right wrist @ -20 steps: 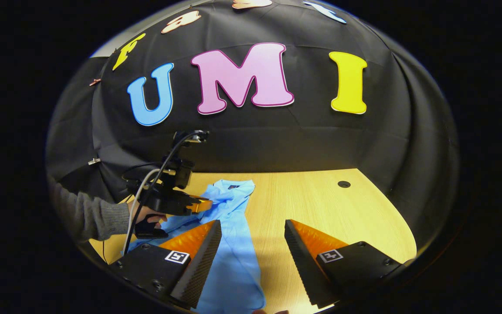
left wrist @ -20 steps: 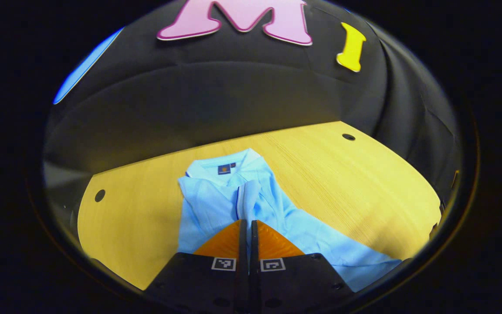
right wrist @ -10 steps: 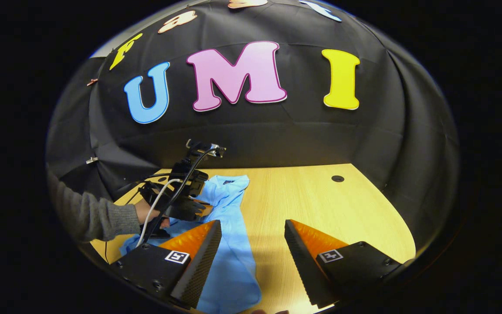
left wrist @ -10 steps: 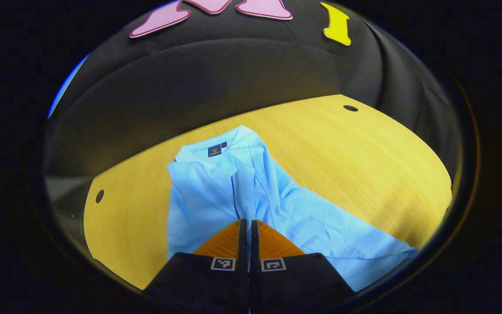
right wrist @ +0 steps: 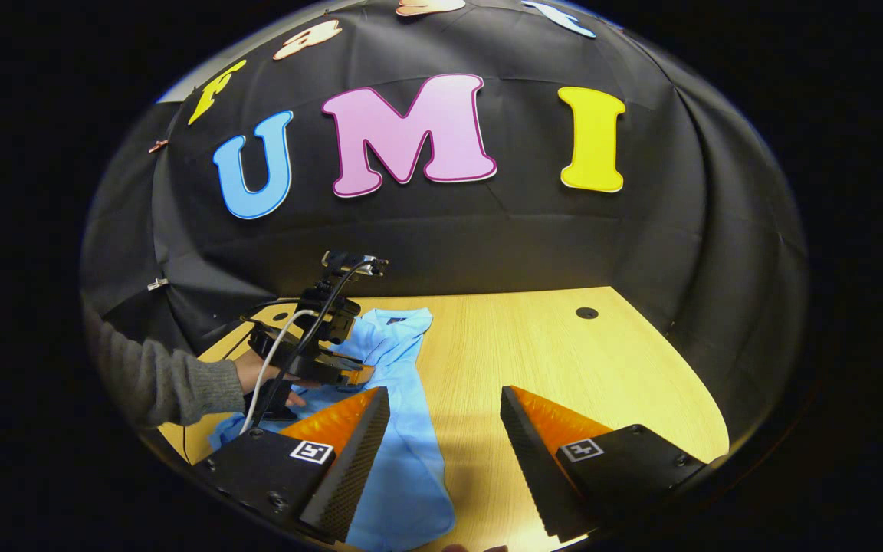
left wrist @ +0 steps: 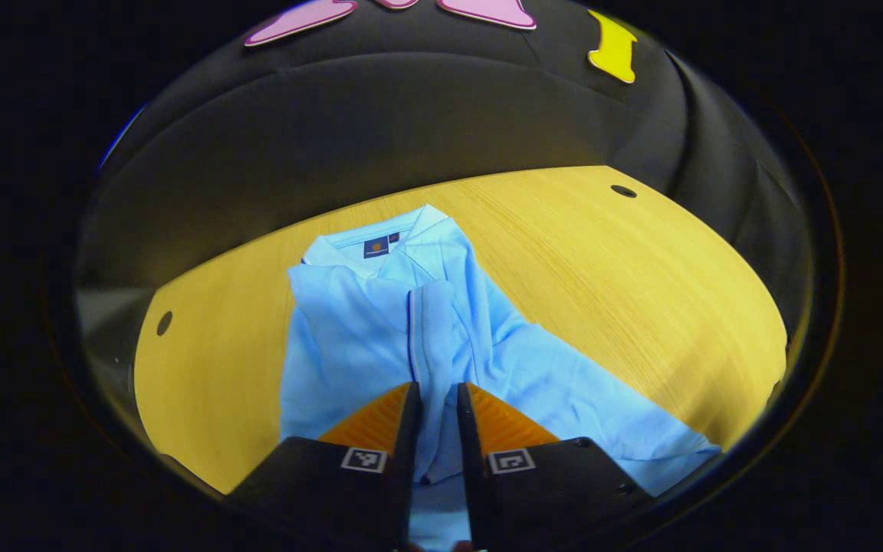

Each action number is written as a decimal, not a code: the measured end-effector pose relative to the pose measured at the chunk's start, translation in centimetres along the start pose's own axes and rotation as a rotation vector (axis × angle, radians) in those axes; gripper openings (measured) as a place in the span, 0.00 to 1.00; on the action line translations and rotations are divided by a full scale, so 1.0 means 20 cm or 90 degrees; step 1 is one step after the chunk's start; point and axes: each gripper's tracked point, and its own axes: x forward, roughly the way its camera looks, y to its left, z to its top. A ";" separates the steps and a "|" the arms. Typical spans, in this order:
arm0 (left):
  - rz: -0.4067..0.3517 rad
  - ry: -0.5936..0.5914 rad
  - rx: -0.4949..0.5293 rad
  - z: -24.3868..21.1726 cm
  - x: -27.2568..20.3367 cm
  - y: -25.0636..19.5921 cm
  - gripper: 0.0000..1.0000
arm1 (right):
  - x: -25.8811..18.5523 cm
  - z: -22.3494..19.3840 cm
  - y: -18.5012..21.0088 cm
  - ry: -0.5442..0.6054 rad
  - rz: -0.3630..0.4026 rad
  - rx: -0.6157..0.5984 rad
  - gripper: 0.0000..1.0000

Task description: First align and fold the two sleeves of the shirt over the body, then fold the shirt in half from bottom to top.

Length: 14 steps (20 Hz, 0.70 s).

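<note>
Tabletop scene with a light blue polo shirt (left wrist: pixel 349 345) lying on a wooden table (left wrist: pixel 625 284), collar toward the booth's black cloth wall. From left to right in the left gripper view: a round cable hole (left wrist: pixel 164 323) near the table's left edge; the shirt body, with its collar (left wrist: pixel 380 241) and dark neck label at the far end; a sleeve (left wrist: pixel 430 337) folded over the middle of the body, its dark-trimmed edge running down toward the camera; the rest of the shirt spreading to the lower right; and a second hole (left wrist: pixel 624 191) at the far right of the table. The left gripper (left wrist: pixel 434 395) stands over the folded sleeve with its jaws narrowly parted; cloth shows in the gap, and whether the fingers press on it cannot be told.

In the right gripper view, from left to right: a grey sleeve and hand (right wrist: pixel 257 376) holding the left gripper (right wrist: pixel 349 374) low over the shirt (right wrist: pixel 403 429); then the right gripper (right wrist: pixel 445 406), jaws wide apart and holding nothing, one finger above the shirt's near edge, the other above bare table (right wrist: pixel 610 368).
</note>
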 end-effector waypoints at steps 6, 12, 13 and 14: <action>0.045 -0.033 -0.002 0.02 -0.02 0.08 0.81 | -0.02 -0.03 0.03 0.005 -0.001 0.000 0.91; 0.050 -0.108 -0.005 0.06 -0.25 0.08 0.89 | -0.06 -0.06 0.05 0.018 -0.009 0.005 0.92; 0.049 -0.127 -0.009 0.05 -0.37 0.09 0.90 | -0.08 -0.08 0.06 0.025 -0.010 0.004 0.92; 0.050 -0.137 -0.011 0.03 -0.46 0.09 0.90 | -0.09 -0.13 0.07 0.038 -0.009 0.000 0.88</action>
